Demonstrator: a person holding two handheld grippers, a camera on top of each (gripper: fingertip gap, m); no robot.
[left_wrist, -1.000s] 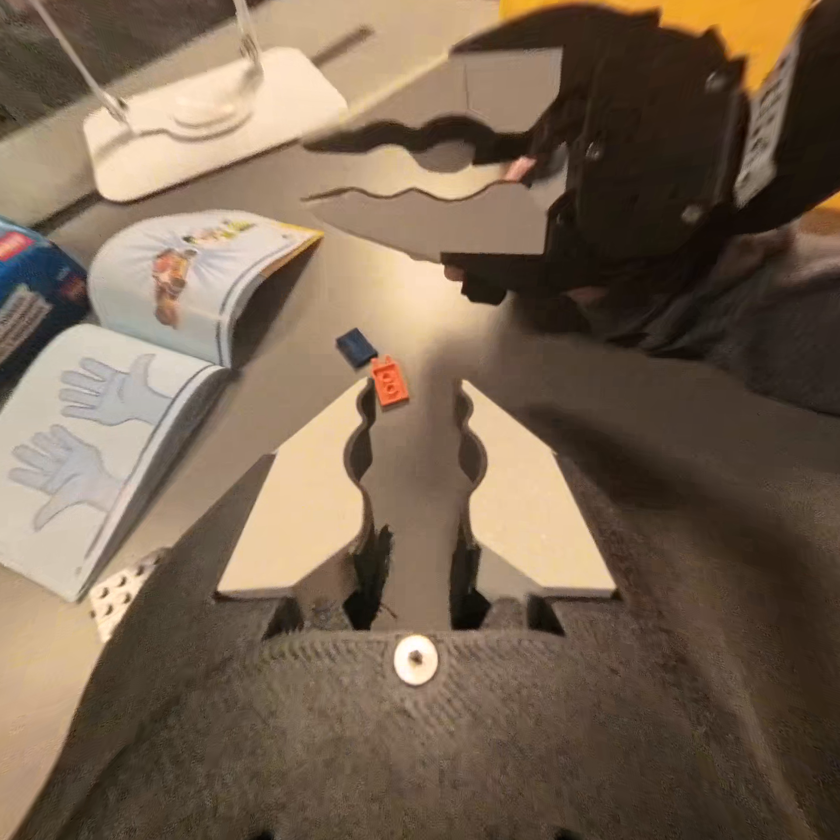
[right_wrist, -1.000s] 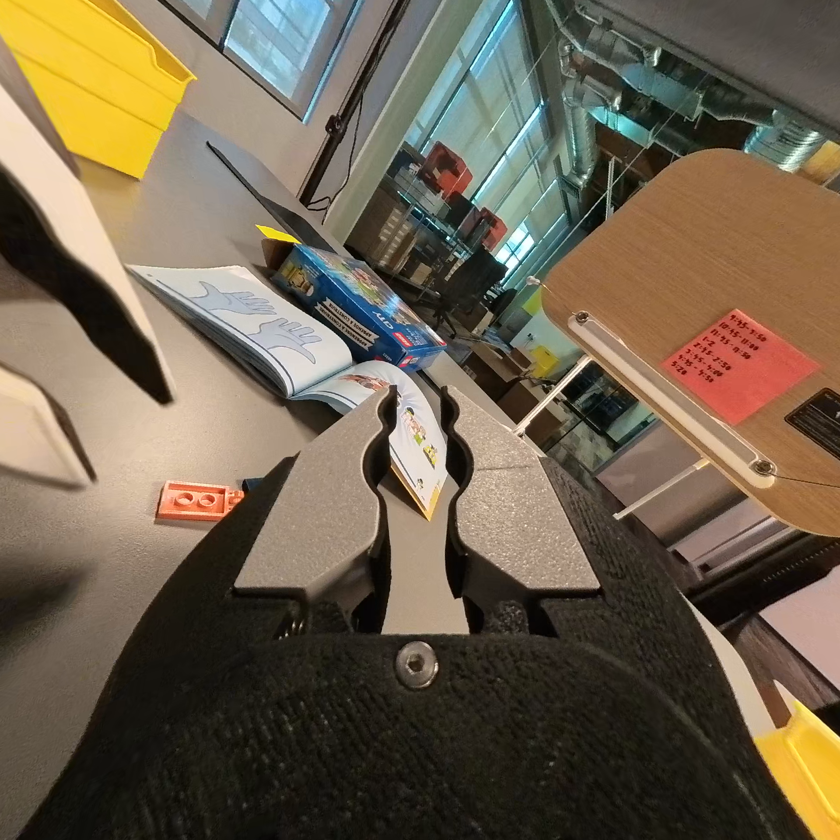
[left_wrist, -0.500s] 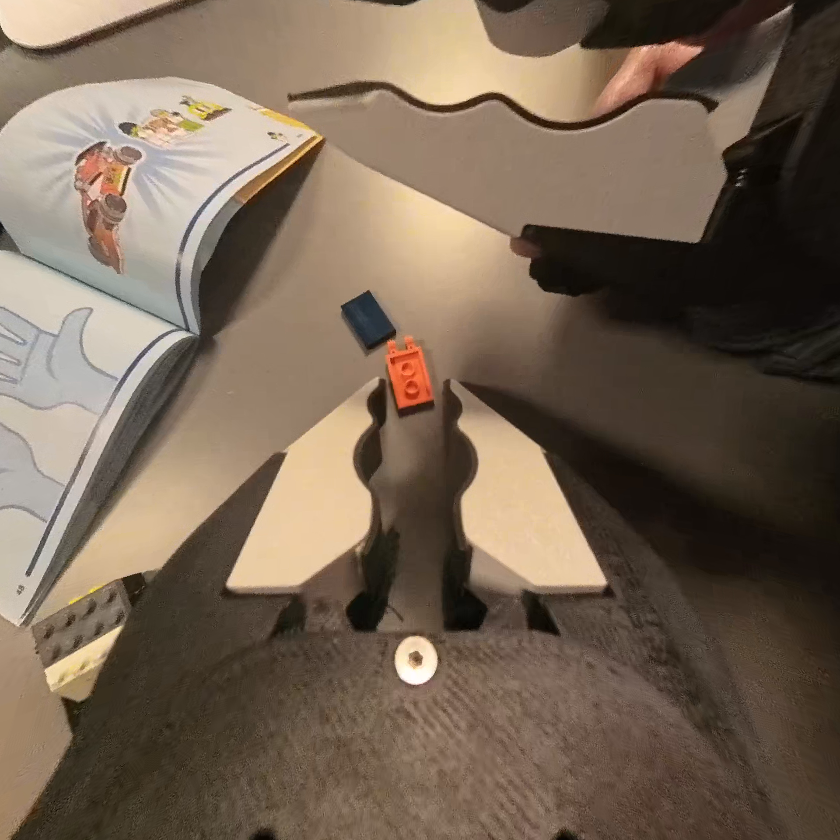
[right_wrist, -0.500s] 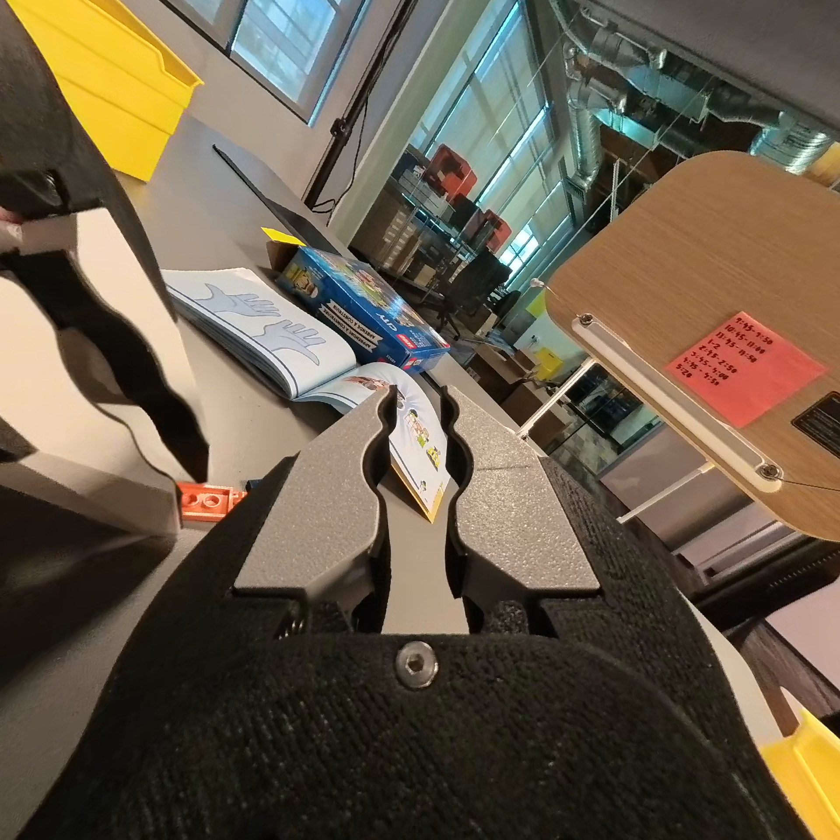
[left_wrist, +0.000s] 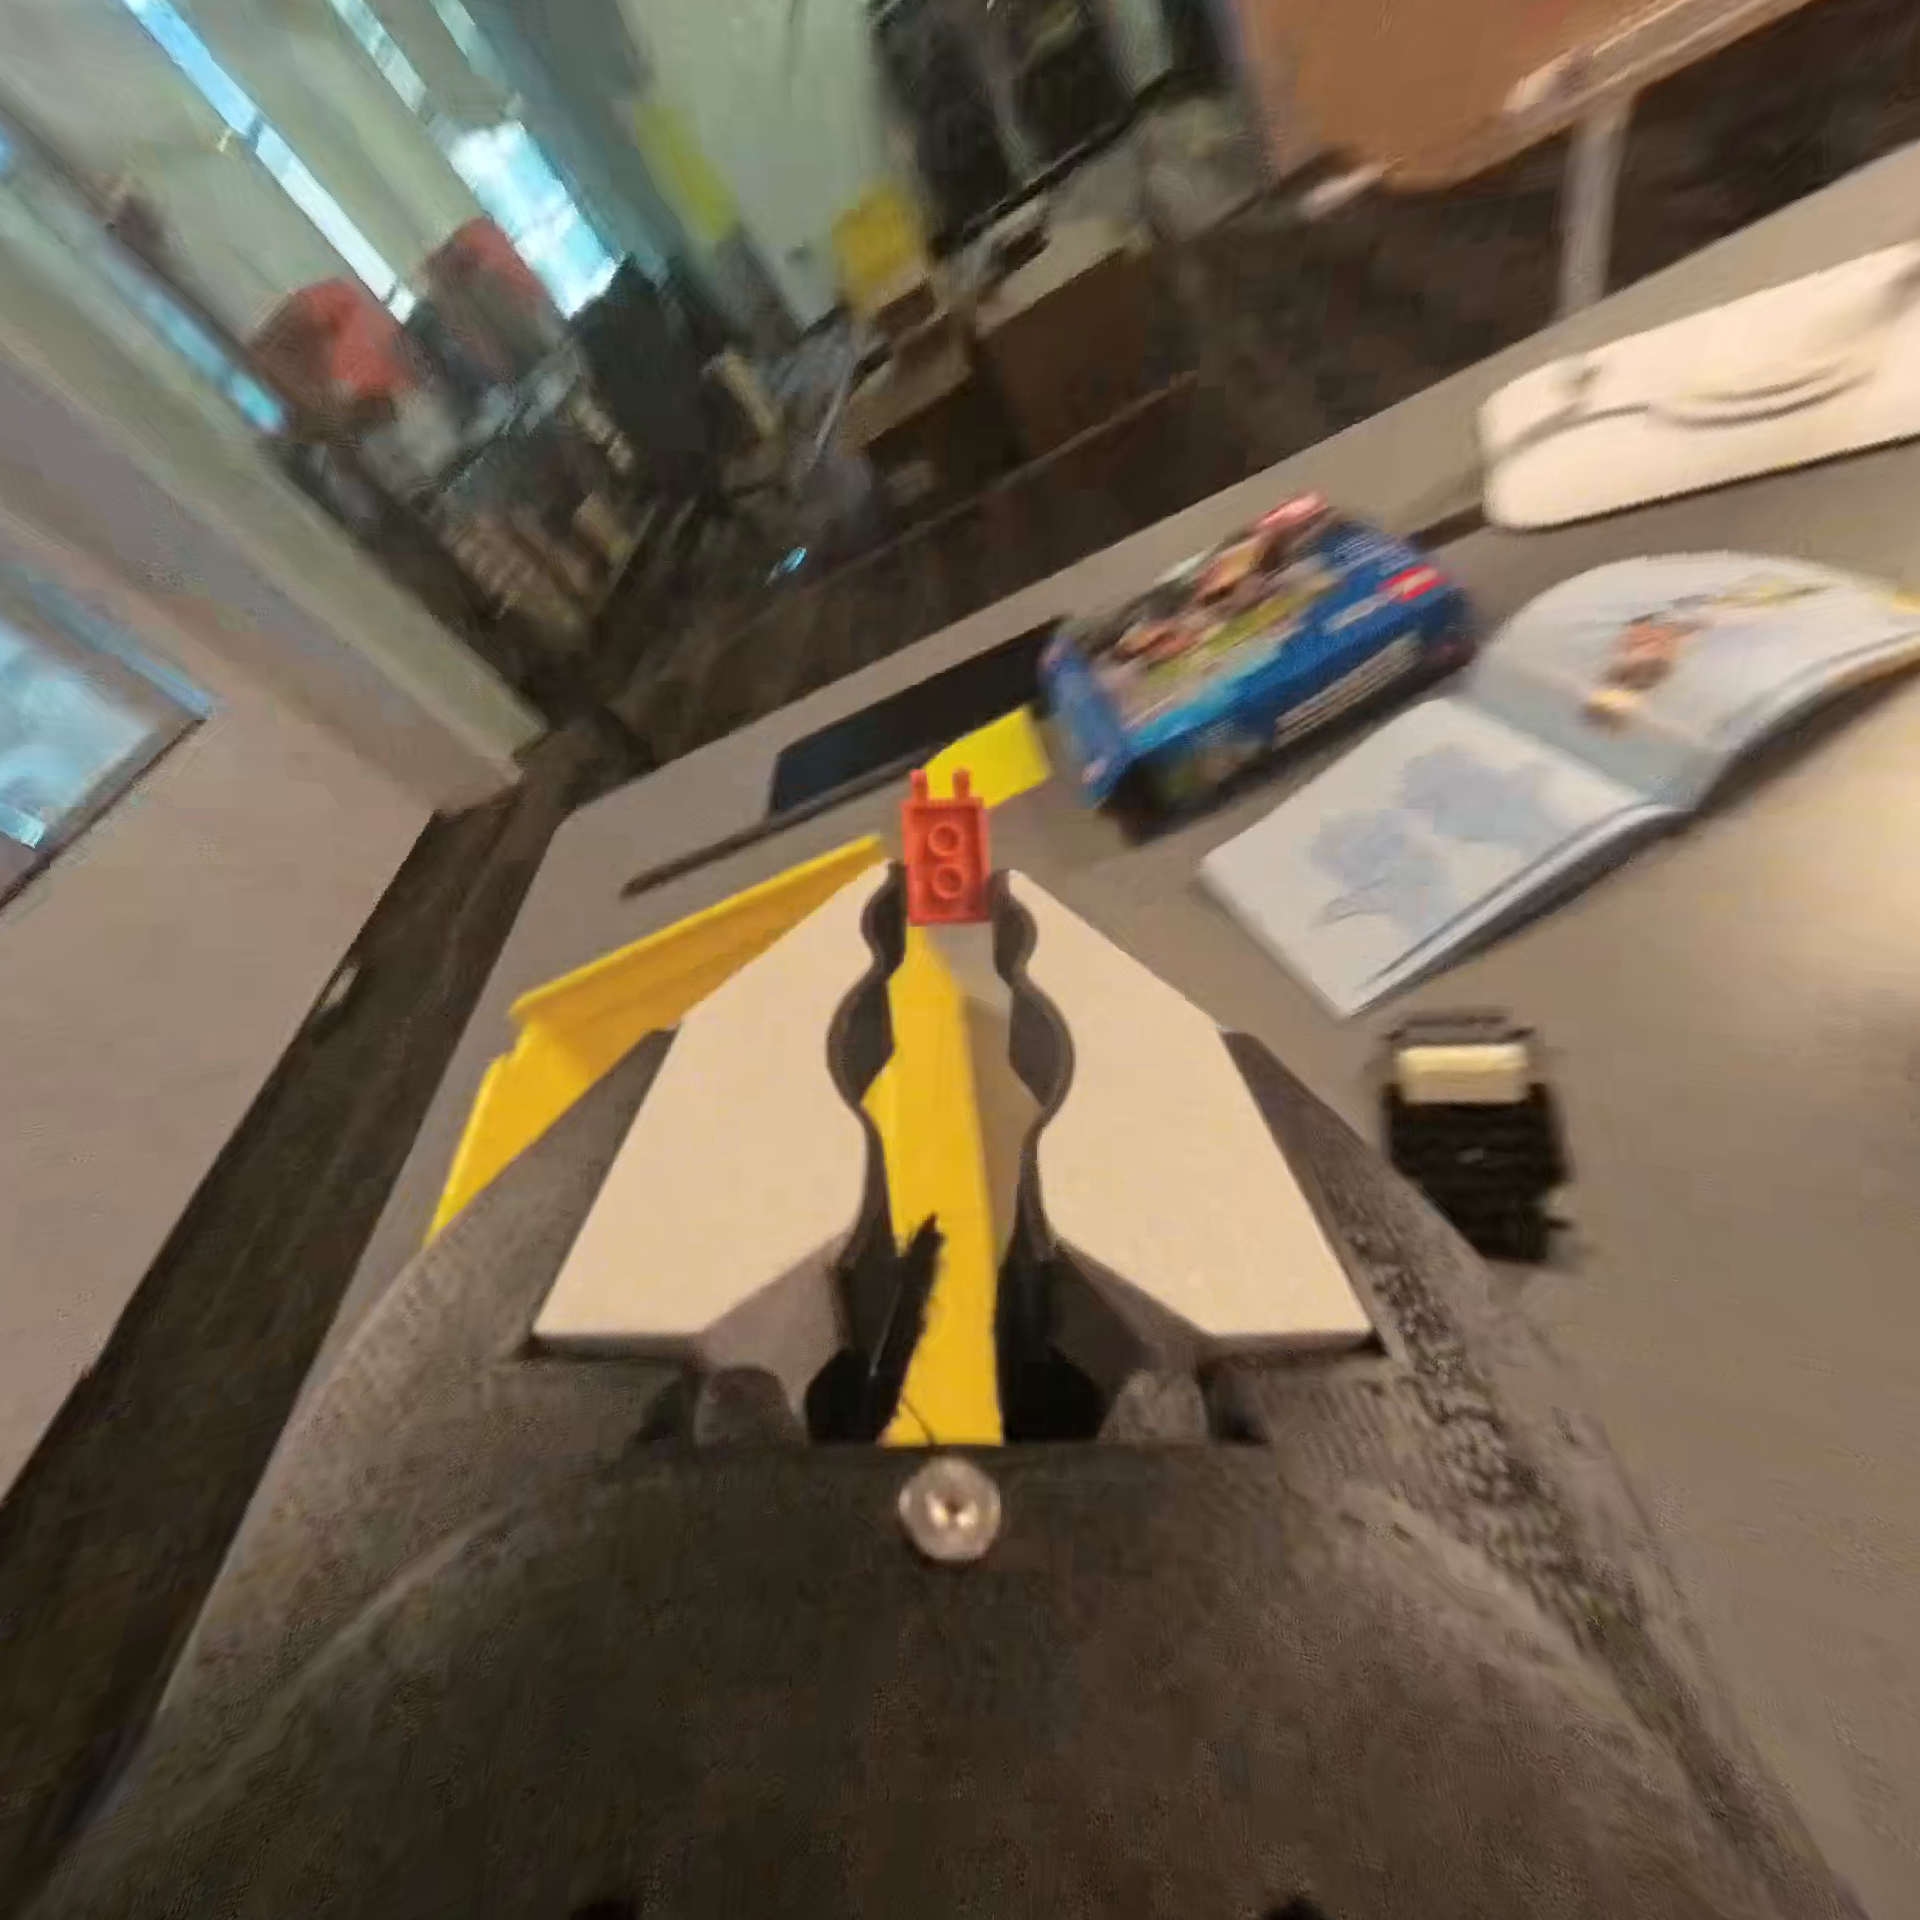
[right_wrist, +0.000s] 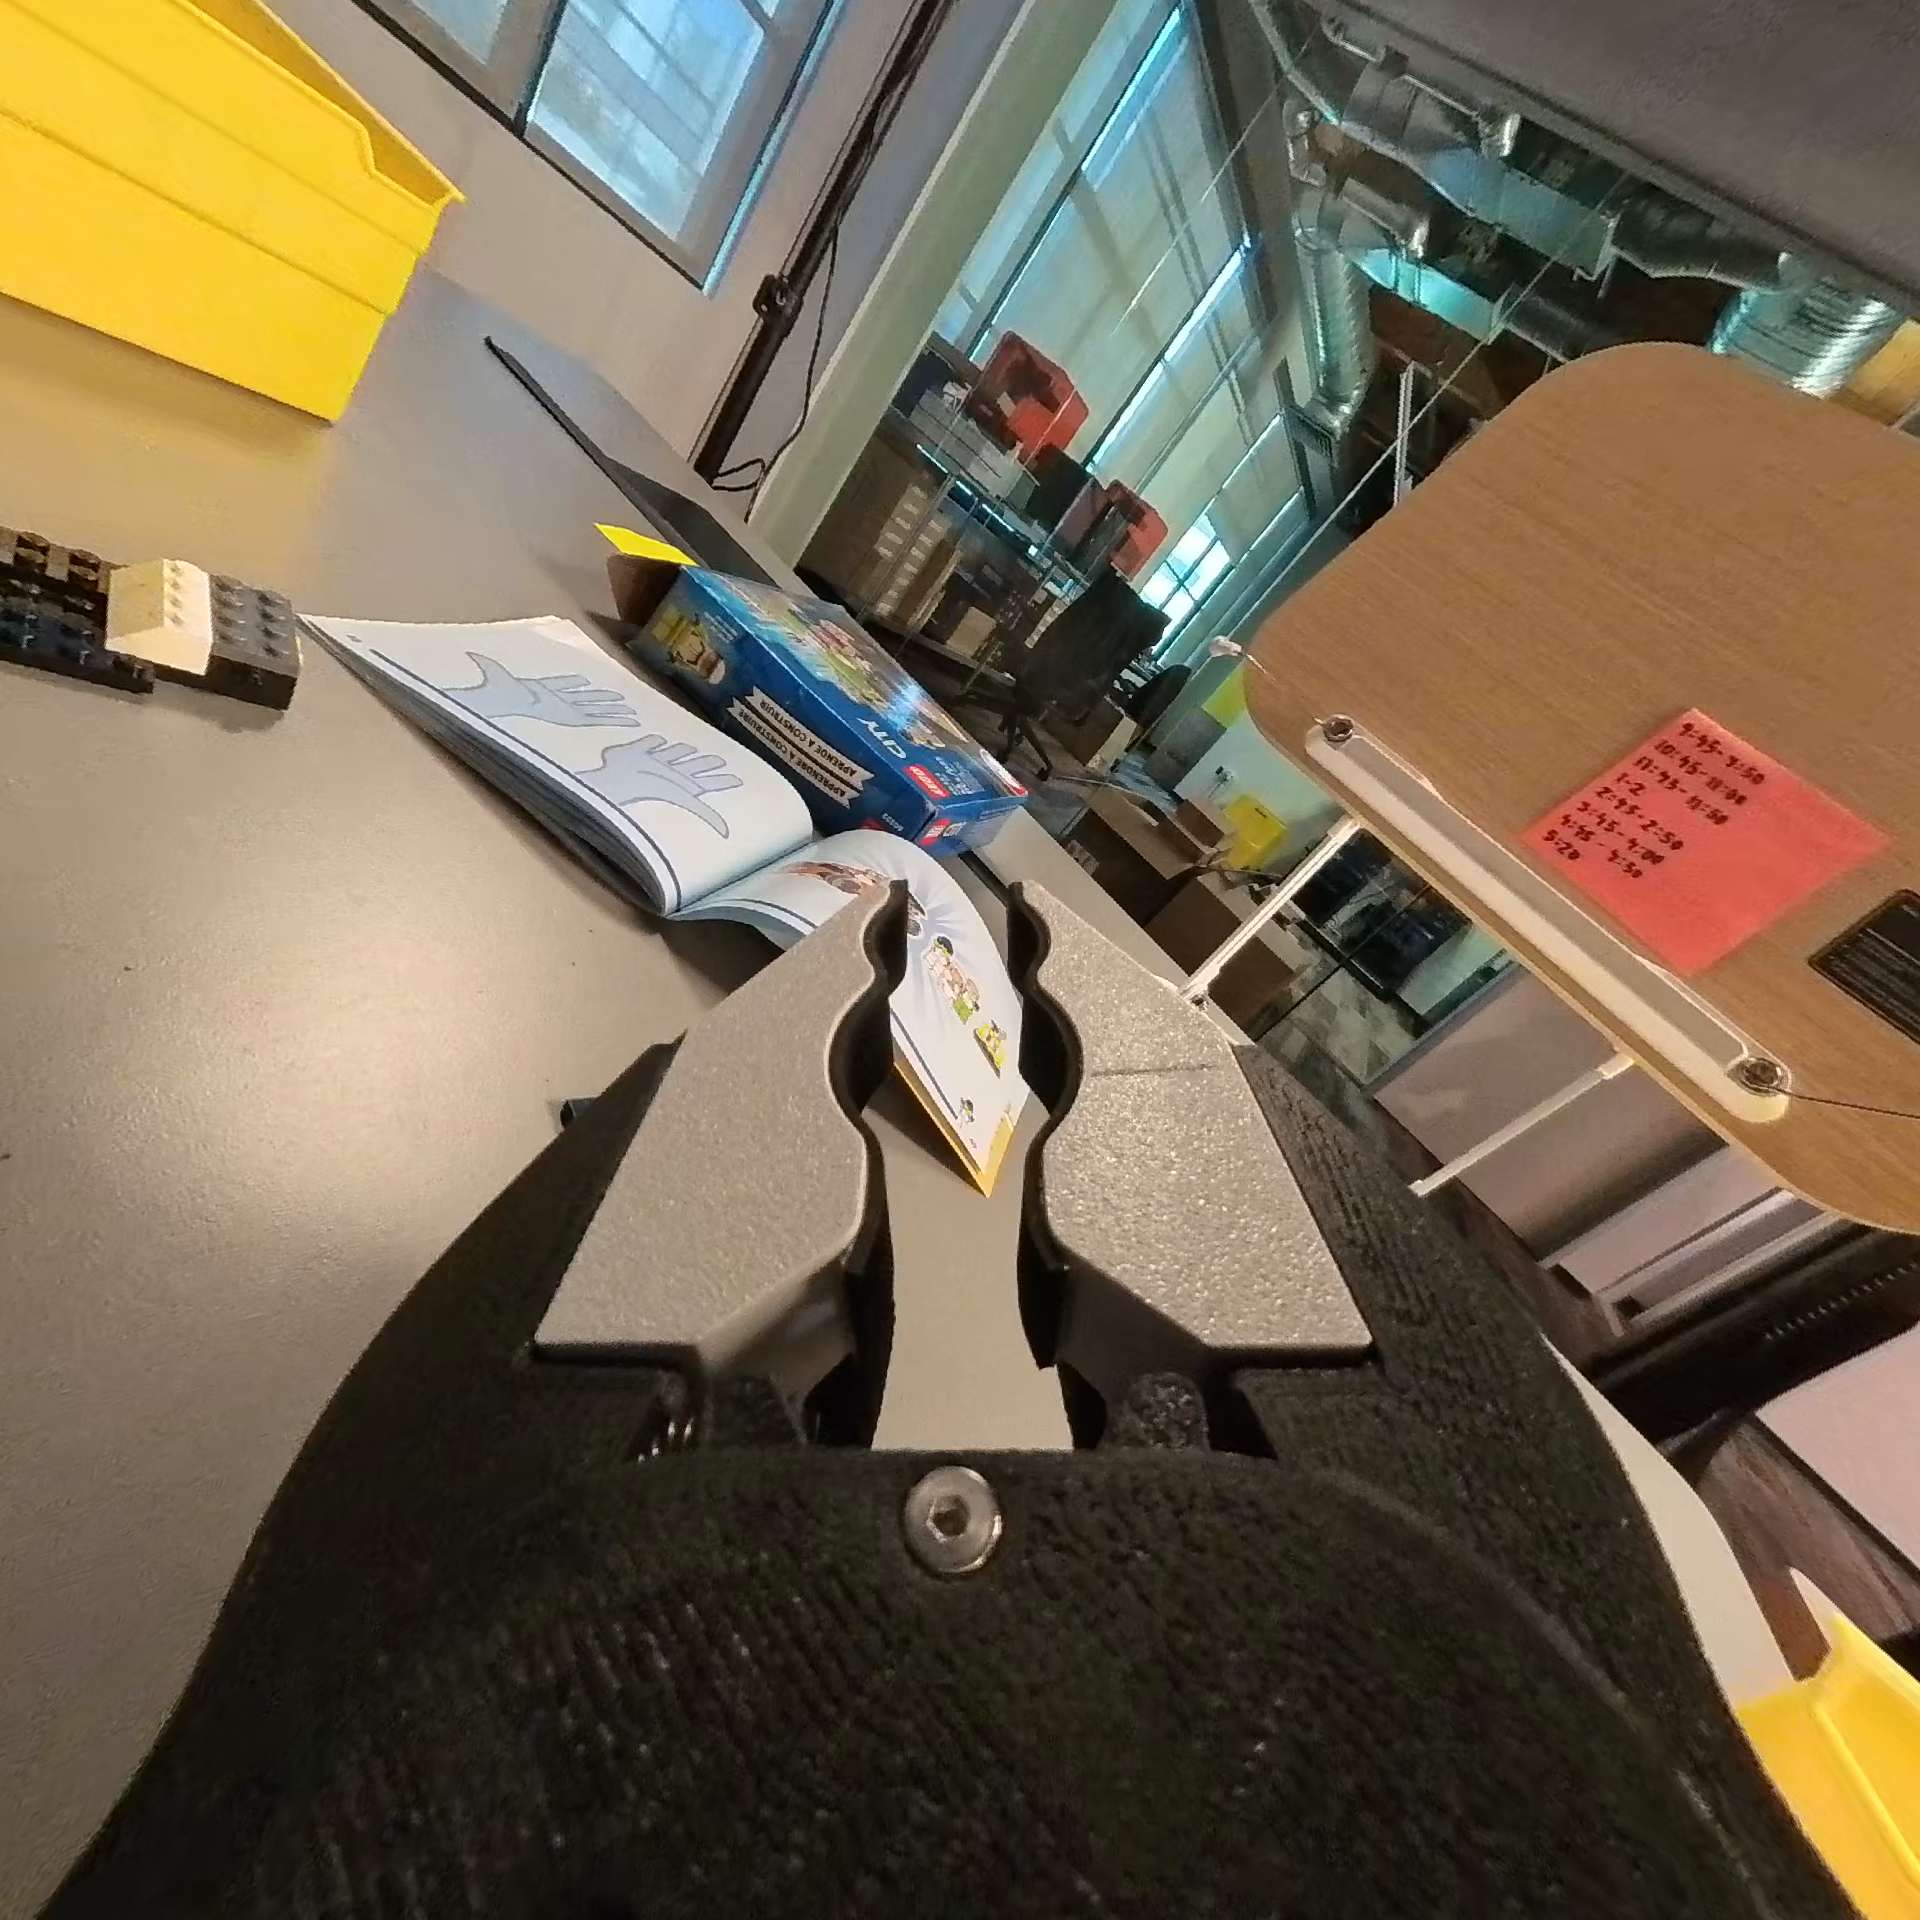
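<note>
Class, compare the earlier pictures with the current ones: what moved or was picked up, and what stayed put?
The left gripper closed its fingers on the orange two-stud plate that lay on the grey table and lifted it, swinging towards the yellow bin. The right gripper stayed open and bare; booklet and blue box stayed put.

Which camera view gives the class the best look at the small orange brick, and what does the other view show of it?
The left wrist view. There the small orange brick sits centred, studs facing the camera, pinched at the tips of the left tongs. The right wrist view shows none of it, only the open booklet and blue box.
</note>
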